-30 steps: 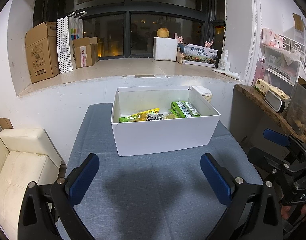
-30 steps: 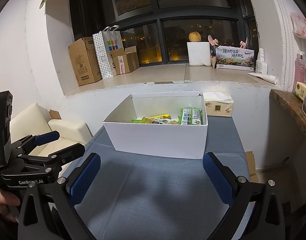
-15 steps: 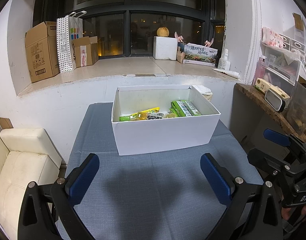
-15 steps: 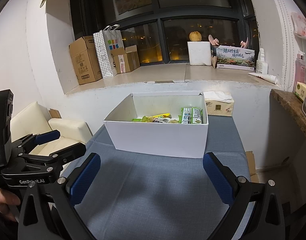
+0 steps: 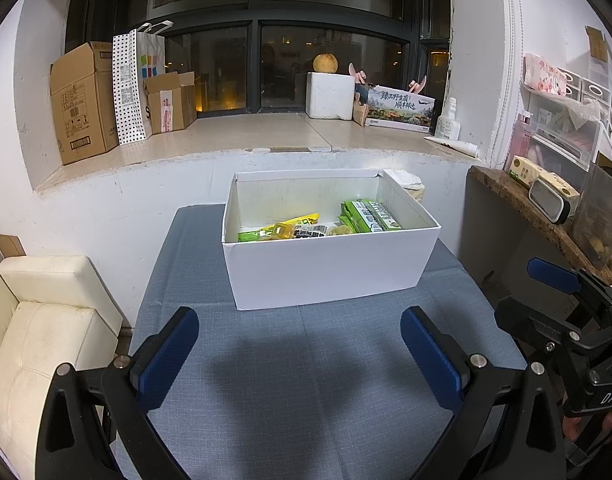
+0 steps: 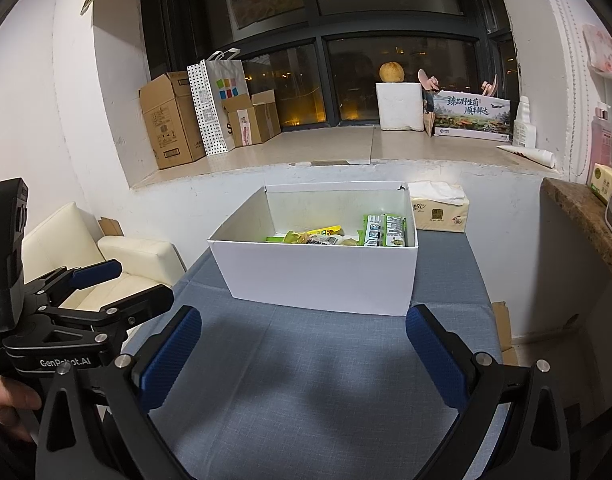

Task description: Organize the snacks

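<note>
snacks [image 5: 326, 226] in glossy wrappers fill a white cardboard box [image 5: 330, 272]; left claw [image 5: 301, 344] and right claw [image 6: 306, 344] spread empty.

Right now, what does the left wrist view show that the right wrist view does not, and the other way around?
Only the left wrist view shows the right gripper from the side, plus the cluttered shelf on the wall. Only the right wrist view shows the left gripper from the side and the whole tissue pack behind the box. Both show the white box with snack packets on the blue tablecloth, both grippers open.
</note>
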Tool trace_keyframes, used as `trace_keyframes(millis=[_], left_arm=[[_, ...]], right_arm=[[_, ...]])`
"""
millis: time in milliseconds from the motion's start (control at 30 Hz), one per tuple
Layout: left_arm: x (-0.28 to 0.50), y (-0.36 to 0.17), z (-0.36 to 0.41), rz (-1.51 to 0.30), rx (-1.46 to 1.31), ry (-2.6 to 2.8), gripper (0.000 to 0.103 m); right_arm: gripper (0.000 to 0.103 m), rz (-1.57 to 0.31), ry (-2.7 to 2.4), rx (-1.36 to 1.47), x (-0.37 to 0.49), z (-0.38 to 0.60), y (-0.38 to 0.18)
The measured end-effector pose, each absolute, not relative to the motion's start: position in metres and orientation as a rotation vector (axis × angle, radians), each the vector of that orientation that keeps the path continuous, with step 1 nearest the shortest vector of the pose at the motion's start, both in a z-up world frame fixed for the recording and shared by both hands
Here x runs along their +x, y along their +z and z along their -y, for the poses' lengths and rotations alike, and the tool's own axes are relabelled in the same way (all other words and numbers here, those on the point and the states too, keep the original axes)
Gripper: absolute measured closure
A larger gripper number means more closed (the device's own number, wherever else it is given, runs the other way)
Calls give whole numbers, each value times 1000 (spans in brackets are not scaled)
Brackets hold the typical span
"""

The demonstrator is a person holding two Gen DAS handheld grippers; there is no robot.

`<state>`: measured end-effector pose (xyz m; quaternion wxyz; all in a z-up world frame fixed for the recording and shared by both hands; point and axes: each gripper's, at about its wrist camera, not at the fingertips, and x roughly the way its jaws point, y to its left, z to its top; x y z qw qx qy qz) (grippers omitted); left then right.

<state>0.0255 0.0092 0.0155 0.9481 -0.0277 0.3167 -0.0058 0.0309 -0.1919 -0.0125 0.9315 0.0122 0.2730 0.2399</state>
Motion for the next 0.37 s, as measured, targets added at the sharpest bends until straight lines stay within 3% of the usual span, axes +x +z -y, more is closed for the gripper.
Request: trace_keyframes(millis=[367], left_arm=[[22, 17, -7, -632, -64, -35, 0]], right_arm=[[0, -562, 493, 20, 31, 191, -13]])
